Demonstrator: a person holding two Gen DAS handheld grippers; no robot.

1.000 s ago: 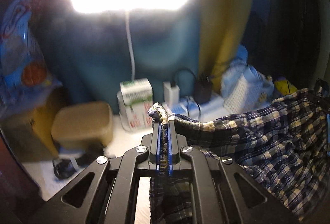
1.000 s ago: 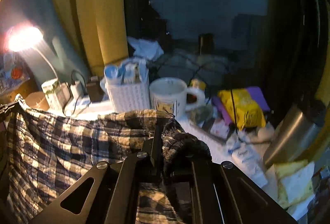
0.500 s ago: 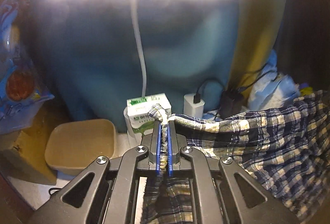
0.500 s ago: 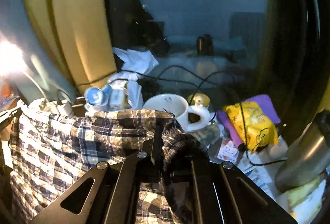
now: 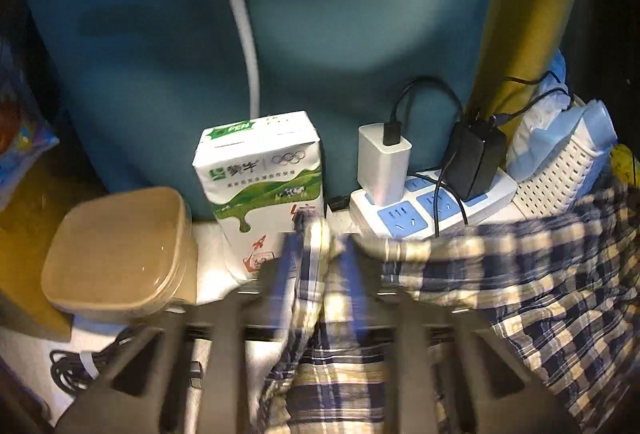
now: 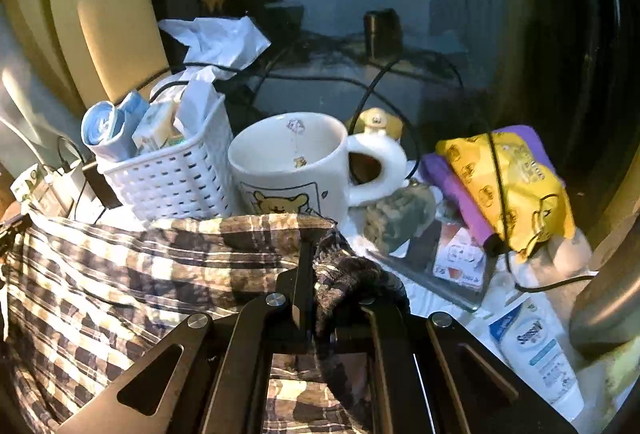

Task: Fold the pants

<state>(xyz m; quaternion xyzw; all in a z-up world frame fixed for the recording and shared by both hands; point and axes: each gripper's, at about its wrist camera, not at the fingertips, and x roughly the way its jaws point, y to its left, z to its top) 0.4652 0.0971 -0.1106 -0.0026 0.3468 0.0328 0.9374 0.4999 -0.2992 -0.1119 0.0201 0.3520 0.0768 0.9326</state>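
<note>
- My left claw (image 5: 320, 266) has just been opening; its blue-lined fingers (image 5: 286, 266) stand apart and motion-blurred, with the corner of the plaid pants (image 5: 500, 286) loose between them, no longer pinched.
- My right claw (image 6: 310, 274) is clenched on a bunched fold of the pants (image 6: 132, 274); the cloth humps over the right-hand finger and hides it.
- The pants hang as a sheet strung between the two claws, top hem roughly level, the rest draping down below both cameras.
- Left view, behind the hem: milk carton (image 5: 260, 186) upright against the blue wall, tan lidded tub (image 5: 120, 254) just beside it on its left, and a white power strip (image 5: 436, 202) on its right.
- White charger (image 5: 382, 162) and black adapter (image 5: 476, 158) are plugged into the strip; the hem overlaps the strip's near edge in this view.
- Coiled black cable (image 5: 76, 370) lies on the white counter (image 5: 208, 246), low left.
- Right view: white perforated basket (image 6: 176, 178) and a bear-print mug (image 6: 296, 170) stand side by side just behind the hem.
- Further right: yellow packet (image 6: 516, 186) resting on a purple item (image 6: 456, 190), white lotion tube (image 6: 536, 350) lying flat, metal flask (image 6: 608, 298) at the frame edge.
- Whether the cloth touches the mug I cannot tell.
</note>
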